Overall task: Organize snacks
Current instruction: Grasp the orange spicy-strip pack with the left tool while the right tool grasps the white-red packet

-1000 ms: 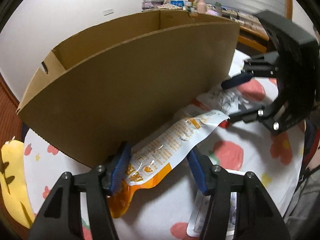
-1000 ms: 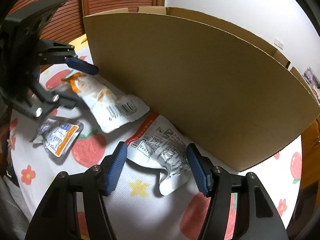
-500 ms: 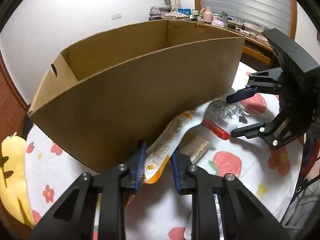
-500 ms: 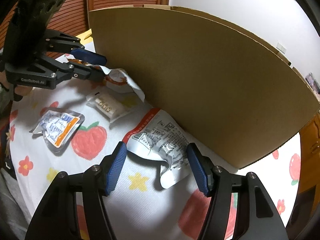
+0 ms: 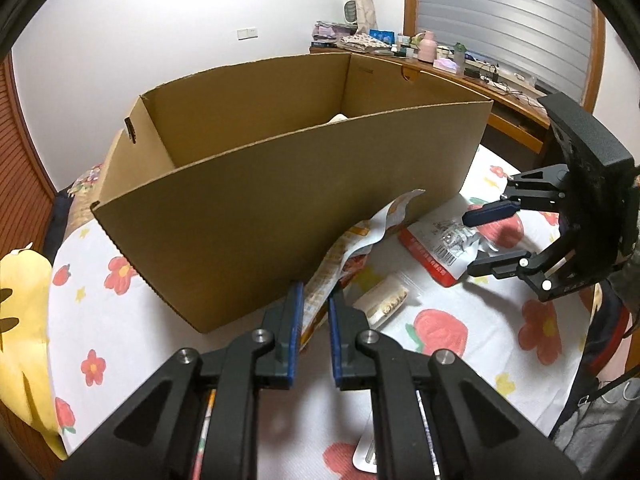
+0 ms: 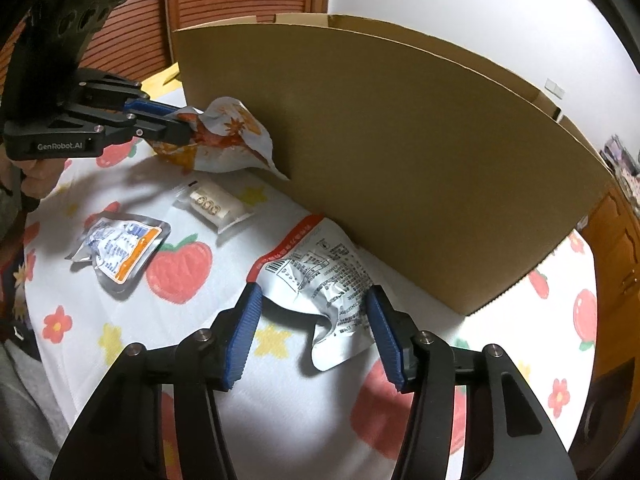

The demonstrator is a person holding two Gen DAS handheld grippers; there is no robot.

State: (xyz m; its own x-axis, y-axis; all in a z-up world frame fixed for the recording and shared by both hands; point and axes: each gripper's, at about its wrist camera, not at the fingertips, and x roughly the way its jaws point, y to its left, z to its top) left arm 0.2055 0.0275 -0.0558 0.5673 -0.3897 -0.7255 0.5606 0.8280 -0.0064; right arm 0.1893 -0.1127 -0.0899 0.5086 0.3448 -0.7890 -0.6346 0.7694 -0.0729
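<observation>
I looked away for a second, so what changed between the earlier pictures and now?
The left claw has just closed on the orange snack packet and lifted it off the cloth, uncovering the small white bar. The right claw has been closing around the red-edged packet, not yet gripping. The cardboard box stayed put.

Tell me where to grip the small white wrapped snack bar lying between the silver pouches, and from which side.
Grip the small wrapped snack bar across its short width at the middle, coming from above. It lies flat on the fruit-print cloth, clear of the cardboard box, long sides exposed.
</observation>
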